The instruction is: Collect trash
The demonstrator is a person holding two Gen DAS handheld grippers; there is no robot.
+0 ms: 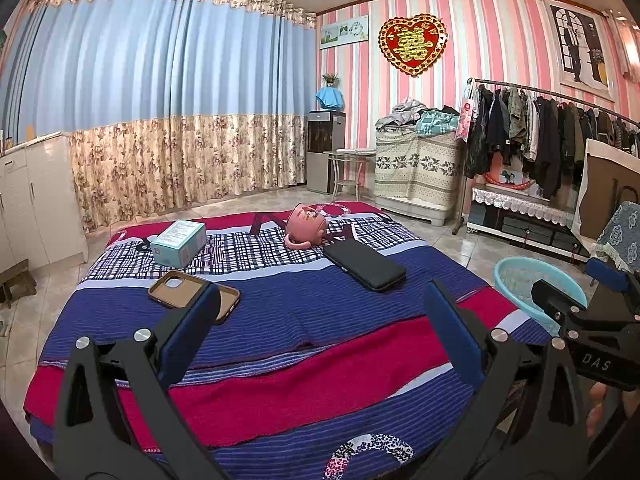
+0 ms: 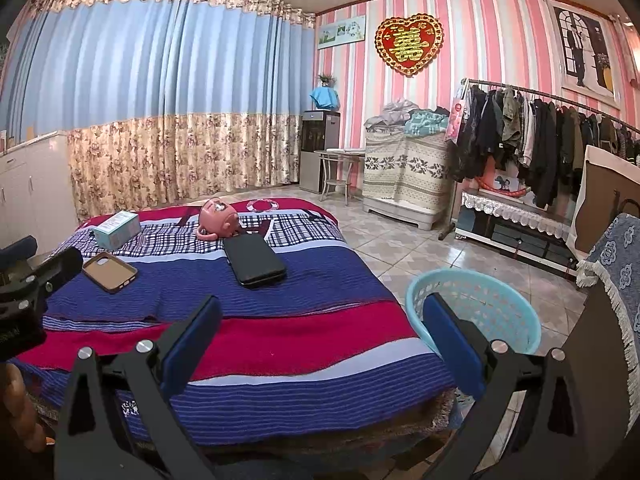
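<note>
On the striped blanket (image 1: 280, 344) lie a light blue box (image 1: 179, 243) at the far left, a brown phone case (image 1: 192, 290) in front of it, a pink cup on its side (image 1: 306, 225) and a black flat case (image 1: 364, 265). The same things show in the right wrist view: box (image 2: 117, 230), phone case (image 2: 110, 271), pink cup (image 2: 218, 218), black case (image 2: 254, 259). A light blue basket (image 2: 480, 312) stands on the floor right of the table. My left gripper (image 1: 320, 320) is open and empty above the blanket. My right gripper (image 2: 320, 332) is open and empty near the basket.
White cabinets (image 1: 36, 200) stand at the left. A clothes rack (image 1: 540, 132) and a low shelf (image 1: 520, 216) line the right wall. A chair with a blue cover (image 2: 616, 272) is at the far right. The floor (image 2: 400, 240) is tiled.
</note>
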